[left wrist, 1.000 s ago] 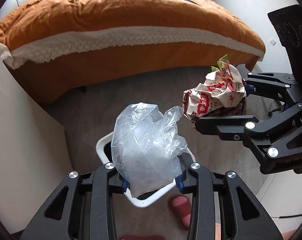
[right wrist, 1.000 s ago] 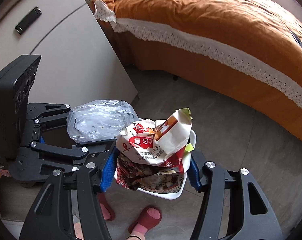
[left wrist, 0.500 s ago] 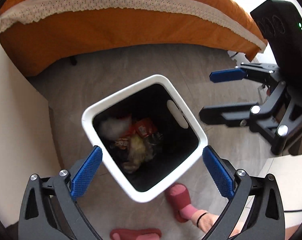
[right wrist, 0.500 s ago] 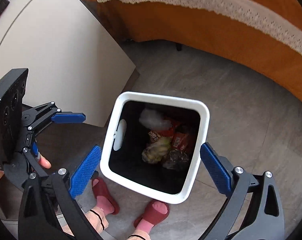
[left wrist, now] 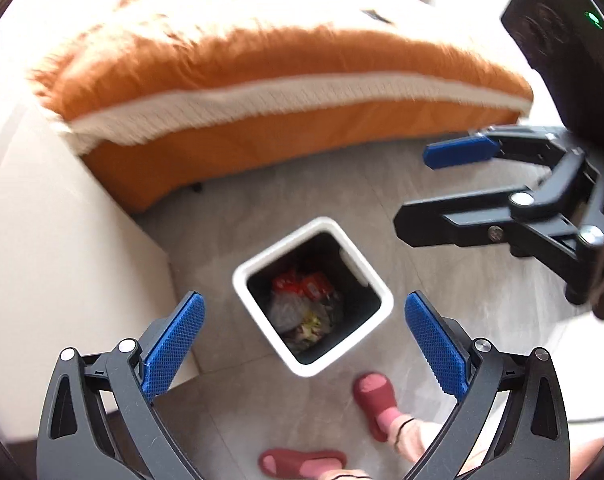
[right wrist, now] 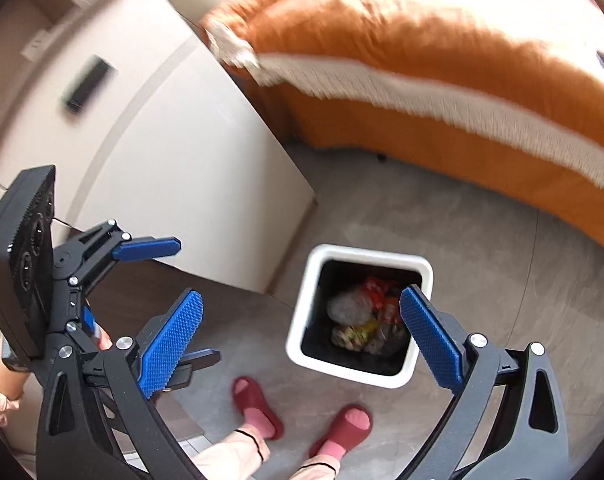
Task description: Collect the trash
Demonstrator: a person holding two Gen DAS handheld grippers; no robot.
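Note:
A white square bin (left wrist: 280, 246) stands on the grey floor, straight below both grippers. Inside it lie a crumpled clear plastic bag (left wrist: 288, 308) and red-and-white snack wrappers (left wrist: 302, 284). My left gripper (left wrist: 302, 304) hangs well above the bin, open wide, nothing between its blue pads. In the right wrist view the bin (right wrist: 302, 312) holds the same clear bag (right wrist: 347, 306) and wrappers (right wrist: 375, 292). My right gripper (right wrist: 301, 298) is open and empty too. It also shows at the right of the left wrist view, where the right gripper (left wrist: 425, 192) stands with its jaws apart.
An orange bed (left wrist: 262, 60) with a white lace trim fills the far side. A pale cabinet (left wrist: 62, 220) stands left of the bin. The person's feet in red slippers (right wrist: 258, 400) are on the floor just in front of the bin.
Both grippers let go: the clear bag and the snack wrappers fell into the bin. Since then both have risen, so the bin looks smaller.

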